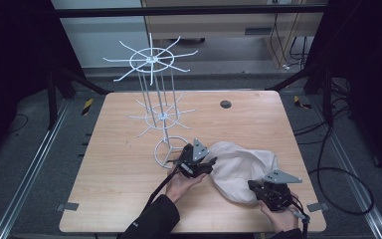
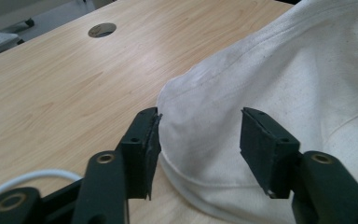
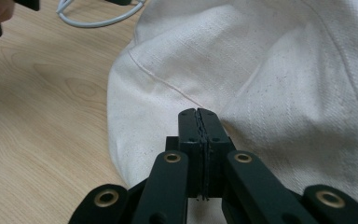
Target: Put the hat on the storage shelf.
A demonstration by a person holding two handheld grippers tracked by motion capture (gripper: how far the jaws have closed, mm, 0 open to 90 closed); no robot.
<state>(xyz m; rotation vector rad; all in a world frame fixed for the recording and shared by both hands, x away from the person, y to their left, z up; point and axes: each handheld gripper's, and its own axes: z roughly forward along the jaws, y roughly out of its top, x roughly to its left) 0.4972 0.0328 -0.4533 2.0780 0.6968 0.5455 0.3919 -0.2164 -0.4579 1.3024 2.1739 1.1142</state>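
A crumpled white cloth (image 1: 238,167) lies on the wooden table (image 1: 119,164), right of centre near the front. My left gripper (image 1: 206,162) stands open at the cloth's left edge. In the left gripper view the cloth (image 2: 284,70) bulges between the spread jaws of that gripper (image 2: 200,119), its hem touching the left one. My right gripper (image 1: 256,186) is at the cloth's near right side. In the right gripper view that gripper (image 3: 198,112) has its jaws pressed together over the cloth (image 3: 261,70), with no fold seen between them.
A tall white wire rack (image 1: 161,119) with two tiers of spoke-like hooks stands on a ring base (image 1: 171,149) just left of my left gripper. A round grommet hole (image 1: 225,104) sits in the far table top. Bare wood stretches to the left and far right.
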